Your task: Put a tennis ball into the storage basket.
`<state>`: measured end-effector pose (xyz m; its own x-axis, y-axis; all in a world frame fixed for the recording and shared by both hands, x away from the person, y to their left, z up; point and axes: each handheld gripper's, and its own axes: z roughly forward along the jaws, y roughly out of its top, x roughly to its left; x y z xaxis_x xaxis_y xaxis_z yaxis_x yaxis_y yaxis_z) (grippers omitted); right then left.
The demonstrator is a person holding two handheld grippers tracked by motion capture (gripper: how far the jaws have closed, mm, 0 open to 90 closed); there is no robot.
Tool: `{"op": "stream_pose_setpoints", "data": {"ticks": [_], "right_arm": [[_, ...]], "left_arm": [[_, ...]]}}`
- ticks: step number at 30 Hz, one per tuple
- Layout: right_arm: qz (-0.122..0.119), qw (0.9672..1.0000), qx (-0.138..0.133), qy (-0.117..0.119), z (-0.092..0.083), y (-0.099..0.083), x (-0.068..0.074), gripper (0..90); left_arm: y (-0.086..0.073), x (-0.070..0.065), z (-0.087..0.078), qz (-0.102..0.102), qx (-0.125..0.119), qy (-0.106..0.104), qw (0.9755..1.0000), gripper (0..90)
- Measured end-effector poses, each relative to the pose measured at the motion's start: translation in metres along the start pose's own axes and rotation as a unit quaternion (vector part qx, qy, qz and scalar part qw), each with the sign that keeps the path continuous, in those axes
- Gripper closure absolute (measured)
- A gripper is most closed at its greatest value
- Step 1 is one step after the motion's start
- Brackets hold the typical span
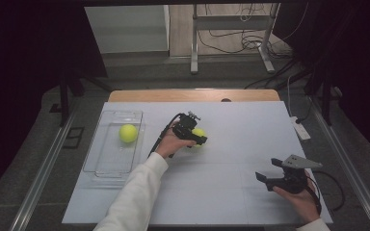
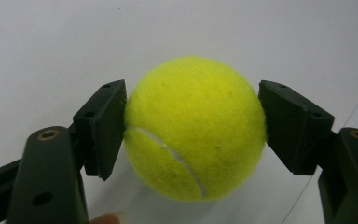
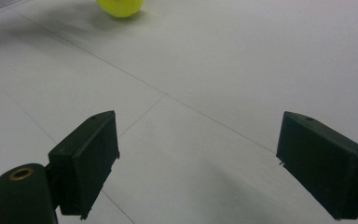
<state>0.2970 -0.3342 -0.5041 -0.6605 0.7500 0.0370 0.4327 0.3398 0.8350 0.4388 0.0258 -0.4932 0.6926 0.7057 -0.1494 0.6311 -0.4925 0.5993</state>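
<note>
Nearest to us, at the near right of the table [image 1: 231,192], our right gripper [image 1: 261,177] rests in the hand low over the pale surface, its jaws spread wide with nothing between them; in the right gripper view the two black pads [image 3: 88,161] stand well apart over bare tabletop, and a yellow ball shows far off at the top edge. A cable [image 1: 335,187] loops from that gripper toward the table's right edge. Farther in, near the middle of the table, our left gripper [image 1: 198,137] has its jaws closed on a tennis ball [image 1: 199,133]; in the left gripper view the pads [image 2: 103,126] press on both sides of the ball, which sits squarely between them with its white seam facing the camera. Whether the ball rests on the table or hangs just above it we cannot tell. At the left side of the table lies a clear tray [image 1: 103,166], and in its far half sits a second tennis ball [image 1: 128,133], well apart from the held one. At the table's far right edge lies a white power strip [image 1: 300,128].
</note>
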Motion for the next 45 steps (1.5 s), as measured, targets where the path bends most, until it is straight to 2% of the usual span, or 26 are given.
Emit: {"op": "stream_pose_setpoints", "data": {"ticks": [12,22,31,40,45], "right_arm": [[0.0,1.0,-0.001,0.0,0.0,0.0,0.0,13.0],[0.001,1.0,-0.001,0.0,0.0,0.0,0.0,13.0],[0.001,1.0,-0.001,0.0,0.0,0.0,0.0,13.0],[0.001,1.0,-0.001,-0.001,0.0,0.0,0.0,13.0],[0.001,1.0,-0.001,-0.001,0.0,0.0,0.0,13.0]], "left_arm": [[-0.001,-0.001,-0.009,-0.002,-0.015,-0.001,0.9999,28.0],[0.0,-0.004,-0.023,0.003,-0.042,0.002,0.9991,28.0],[0.001,-0.009,-0.041,0.011,-0.07,0.0,0.9975,28.0],[0.002,-0.008,-0.051,0.009,-0.085,0.001,0.9963,28.0],[0.002,-0.009,-0.058,0.006,-0.101,0.0,0.9949,27.9]]}}
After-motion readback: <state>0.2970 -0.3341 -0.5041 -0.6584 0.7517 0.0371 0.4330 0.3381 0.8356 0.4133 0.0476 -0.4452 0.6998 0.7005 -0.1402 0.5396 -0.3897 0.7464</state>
